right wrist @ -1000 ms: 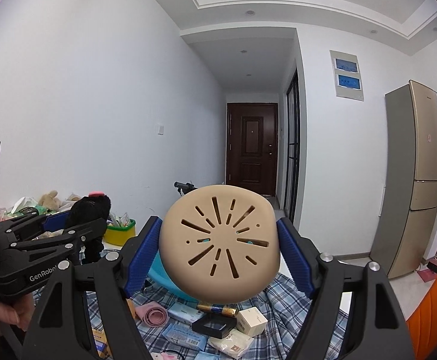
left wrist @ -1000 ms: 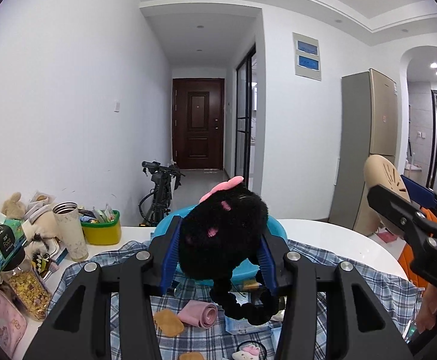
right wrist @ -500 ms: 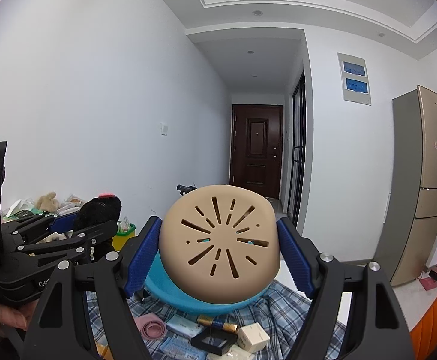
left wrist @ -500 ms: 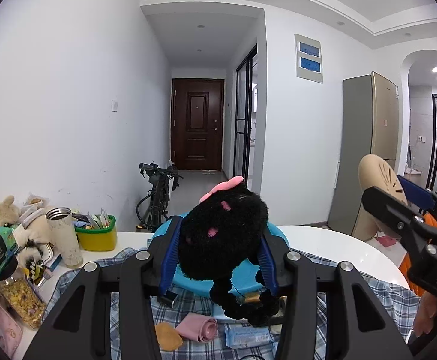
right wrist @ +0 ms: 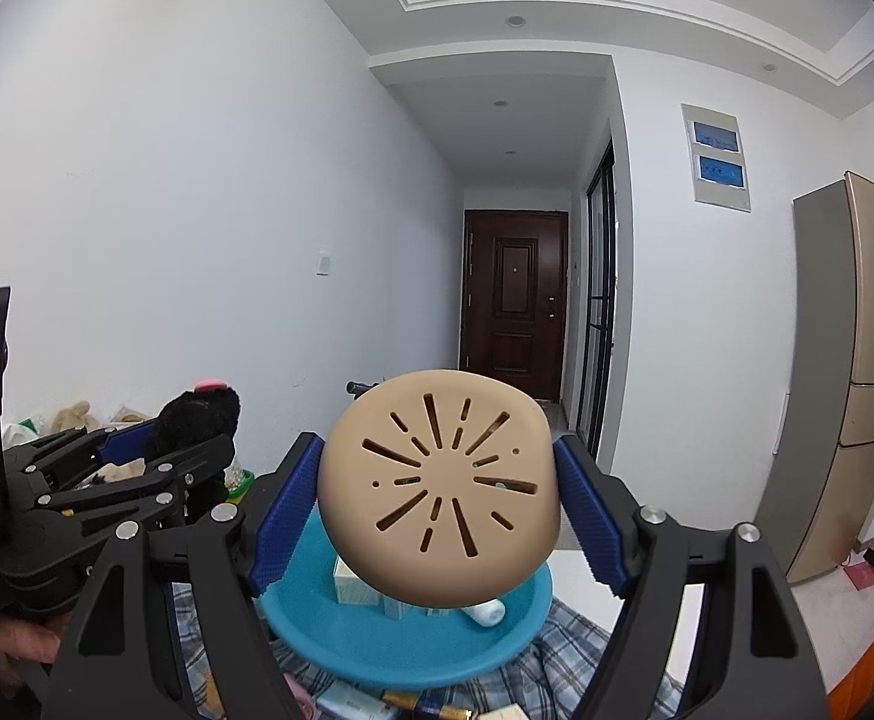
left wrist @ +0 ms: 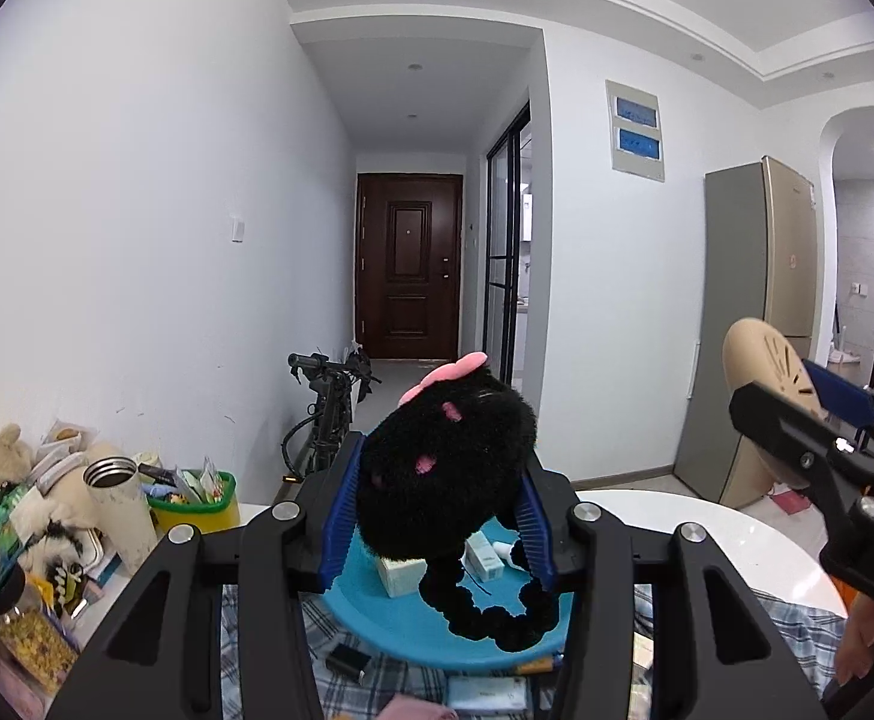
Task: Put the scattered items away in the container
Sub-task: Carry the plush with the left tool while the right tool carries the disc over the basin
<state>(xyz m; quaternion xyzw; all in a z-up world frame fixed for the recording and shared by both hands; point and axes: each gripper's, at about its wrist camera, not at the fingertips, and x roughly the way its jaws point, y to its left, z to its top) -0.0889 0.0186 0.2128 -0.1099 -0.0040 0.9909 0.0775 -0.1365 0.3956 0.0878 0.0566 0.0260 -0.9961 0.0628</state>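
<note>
My left gripper (left wrist: 437, 516) is shut on a black fuzzy plush toy (left wrist: 442, 474) with a pink bow, its beaded tail dangling over the blue bowl (left wrist: 401, 624). My right gripper (right wrist: 437, 510) is shut on a tan round slotted lid (right wrist: 437, 486), held above the blue bowl (right wrist: 317, 630). The bowl holds small white boxes (left wrist: 401, 576) and a tube (right wrist: 487, 612). In the right wrist view the left gripper (right wrist: 137, 474) shows at the left with the plush (right wrist: 197, 414). The left wrist view has the right gripper (left wrist: 820, 438) with the lid (left wrist: 760, 372) at its right edge.
The bowl sits on a plaid cloth (left wrist: 269, 648) over a white round table (left wrist: 706, 540). Small packets and a battery (right wrist: 431, 705) lie on the cloth. A metal cup (left wrist: 119, 510), green tub (left wrist: 197, 498), plush toys and snack bags crowd the left. A fridge (right wrist: 850, 372) stands right.
Both grippers have carried their loads forward and slightly up, closer over the blue bowl, which now looms larger beneath them. The scattered items on the cloth have slid toward the bottom edge.
</note>
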